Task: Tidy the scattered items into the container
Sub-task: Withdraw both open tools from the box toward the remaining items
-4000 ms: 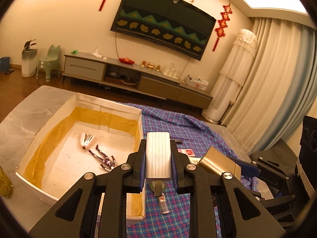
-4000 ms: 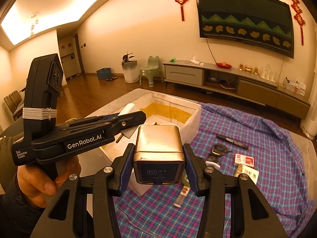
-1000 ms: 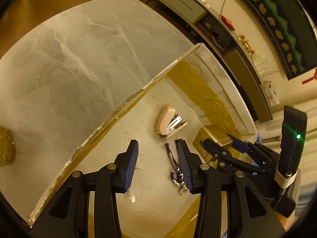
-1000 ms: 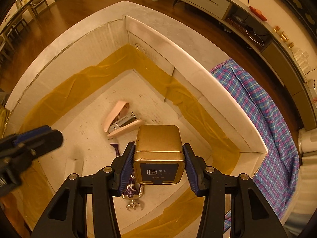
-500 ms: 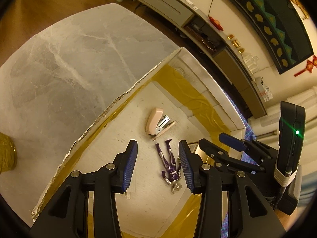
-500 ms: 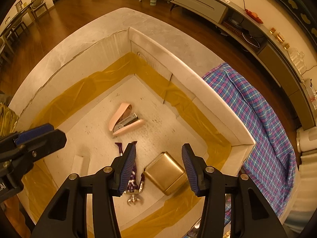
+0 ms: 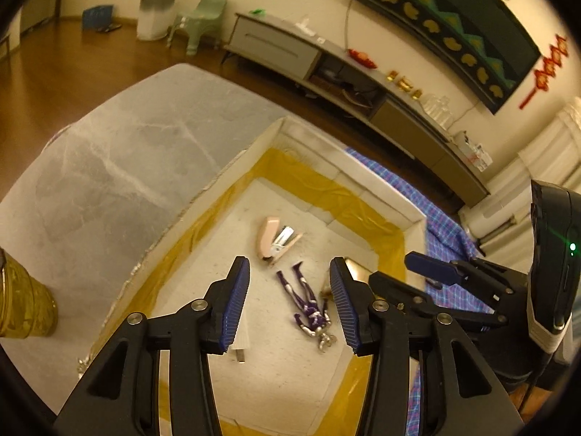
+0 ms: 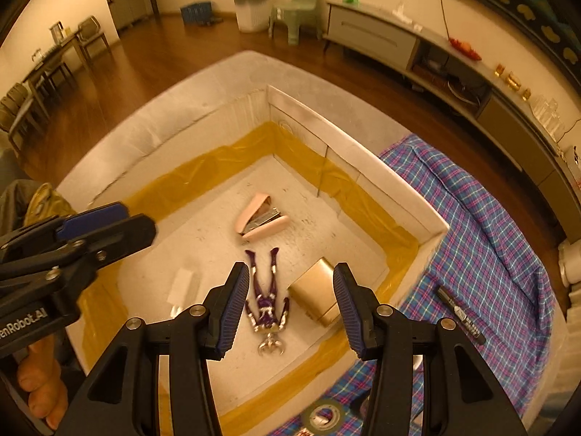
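Both grippers empty: left gripper [image 7: 288,303] opening, right gripper [image 8: 290,305] open; stapler [image 8: 259,219], figure [image 8: 267,301], gold tin [image 8: 317,299] in foam box [image 8: 363,156]; marker [image 8: 461,314] left on cloth

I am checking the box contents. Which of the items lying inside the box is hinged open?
The pink stapler: its two arms are spread apart. The gold tin, purple figure and white block have nothing open.
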`<state>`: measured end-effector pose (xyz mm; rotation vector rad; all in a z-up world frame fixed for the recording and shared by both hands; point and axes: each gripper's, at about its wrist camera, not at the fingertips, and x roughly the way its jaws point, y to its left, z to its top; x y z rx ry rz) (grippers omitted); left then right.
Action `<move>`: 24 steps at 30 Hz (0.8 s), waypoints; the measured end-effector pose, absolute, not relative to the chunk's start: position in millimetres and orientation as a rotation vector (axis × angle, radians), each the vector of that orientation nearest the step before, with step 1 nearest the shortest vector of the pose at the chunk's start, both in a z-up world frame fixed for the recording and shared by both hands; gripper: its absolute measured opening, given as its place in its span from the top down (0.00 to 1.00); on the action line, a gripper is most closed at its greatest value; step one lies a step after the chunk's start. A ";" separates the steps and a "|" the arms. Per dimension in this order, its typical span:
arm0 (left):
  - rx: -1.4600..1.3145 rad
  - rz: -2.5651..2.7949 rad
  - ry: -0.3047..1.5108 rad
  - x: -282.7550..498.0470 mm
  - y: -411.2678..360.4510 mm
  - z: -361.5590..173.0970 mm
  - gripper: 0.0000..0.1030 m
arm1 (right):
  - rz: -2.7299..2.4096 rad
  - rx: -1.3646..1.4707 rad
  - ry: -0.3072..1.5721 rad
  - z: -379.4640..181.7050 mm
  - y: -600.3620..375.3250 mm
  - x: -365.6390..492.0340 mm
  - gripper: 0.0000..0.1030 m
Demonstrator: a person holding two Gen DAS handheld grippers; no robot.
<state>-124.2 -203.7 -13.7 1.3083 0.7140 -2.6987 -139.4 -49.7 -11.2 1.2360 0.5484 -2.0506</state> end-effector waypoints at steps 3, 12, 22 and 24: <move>1.306 -2.747 0.658 -118.5 -190.6 -9.2 0.53 | -2.078 1.182 0.510 -4.6 -38.4 -121.4 0.51; 1.096 -2.908 0.430 -70.3 -145.9 23.3 0.52 | -2.148 0.990 0.340 20.3 16.2 -69.7 0.51; 0.964 -3.077 0.384 -2.8 -104.5 42.8 0.51 | -2.211 0.906 0.085 26.6 79.6 -44.0 0.51; 0.978 -3.101 0.349 4.6 -90.6 38.6 0.51 | -2.216 0.912 0.052 23.0 91.0 -38.9 0.51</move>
